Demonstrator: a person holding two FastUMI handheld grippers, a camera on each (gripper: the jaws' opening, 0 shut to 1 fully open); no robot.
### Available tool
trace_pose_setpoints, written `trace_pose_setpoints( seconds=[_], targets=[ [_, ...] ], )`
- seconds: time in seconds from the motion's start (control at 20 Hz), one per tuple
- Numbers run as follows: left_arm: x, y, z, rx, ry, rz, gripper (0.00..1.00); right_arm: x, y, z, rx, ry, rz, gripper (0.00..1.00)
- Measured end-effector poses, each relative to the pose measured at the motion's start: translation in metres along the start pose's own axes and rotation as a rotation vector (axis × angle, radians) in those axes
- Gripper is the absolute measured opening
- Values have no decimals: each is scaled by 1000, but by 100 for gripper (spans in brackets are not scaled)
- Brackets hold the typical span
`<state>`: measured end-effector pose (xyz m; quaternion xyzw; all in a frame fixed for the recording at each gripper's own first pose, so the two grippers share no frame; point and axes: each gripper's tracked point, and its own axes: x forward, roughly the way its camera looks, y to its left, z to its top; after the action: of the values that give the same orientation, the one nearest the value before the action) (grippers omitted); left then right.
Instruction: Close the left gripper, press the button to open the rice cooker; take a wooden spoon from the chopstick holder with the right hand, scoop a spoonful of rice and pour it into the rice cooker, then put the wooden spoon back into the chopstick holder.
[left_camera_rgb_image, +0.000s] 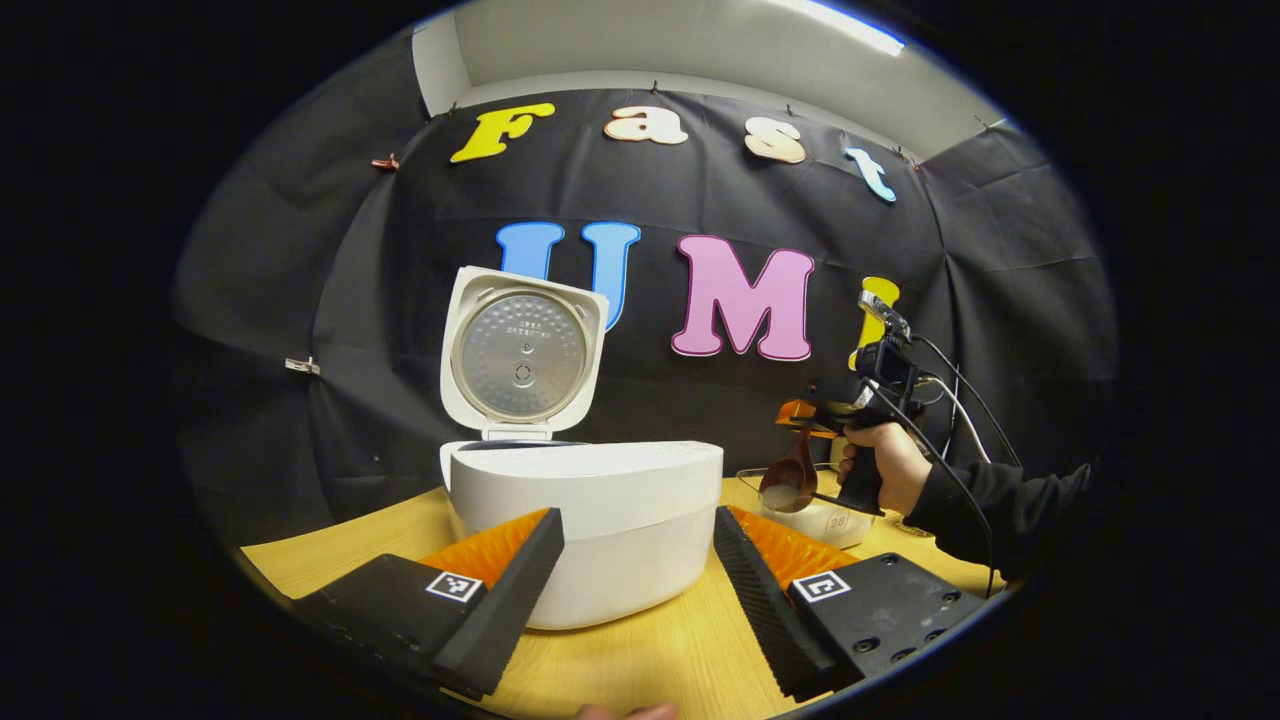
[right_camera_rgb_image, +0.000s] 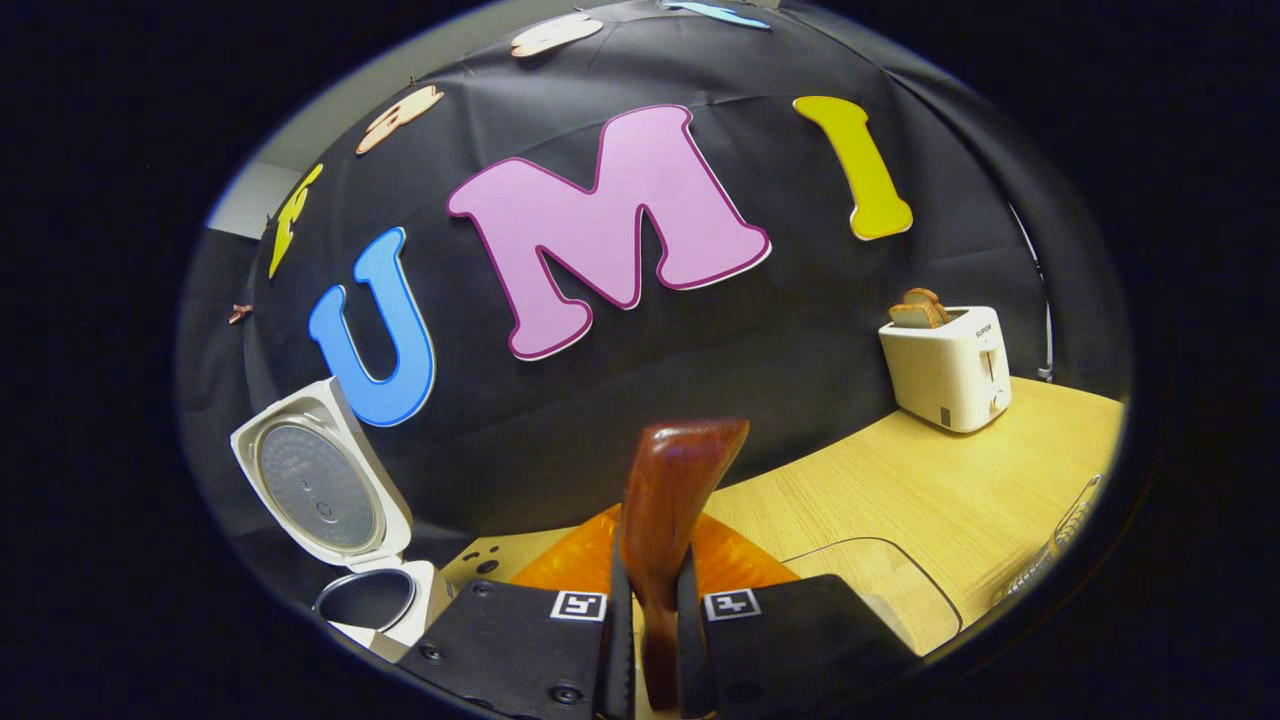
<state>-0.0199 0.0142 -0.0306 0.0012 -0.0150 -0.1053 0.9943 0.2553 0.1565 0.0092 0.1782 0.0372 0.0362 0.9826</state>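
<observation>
Rice cooker (left_camera_rgb_image: 585, 525) sits on the wooden table (left_camera_rgb_image: 640, 660) with its lid (left_camera_rgb_image: 522, 352) standing wide open, right in front of the left gripper (left_camera_rgb_image: 638, 570), whose fingers are spread apart on either side of it. Off to the side, the right gripper (right_camera_rgb_image: 655, 640) pinches the wooden spoon (right_camera_rgb_image: 668, 520) by its handle, and in the left gripper view the spoon's bowl hangs over a clear container (left_camera_rgb_image: 815, 515). A toaster (right_camera_rgb_image: 948, 365) stands at the far table edge.

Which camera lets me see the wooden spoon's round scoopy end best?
The left gripper view. There the wooden spoon hangs bowl-down from the right claw, above a clear container beside the rice cooker. The right gripper view shows just its handle, clamped between that claw's fingers.
</observation>
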Motion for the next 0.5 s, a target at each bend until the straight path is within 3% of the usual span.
trace_pose_setpoints(
  seconds=[0.25,0.5],
  targets=[
    [-4,0,1,6,-6,2,97,-1,-12,2,126,-5,-27,20],
    [-6,-2,2,9,-6,0,97,-2,-5,26,165,-36,-17,20]
  ],
)
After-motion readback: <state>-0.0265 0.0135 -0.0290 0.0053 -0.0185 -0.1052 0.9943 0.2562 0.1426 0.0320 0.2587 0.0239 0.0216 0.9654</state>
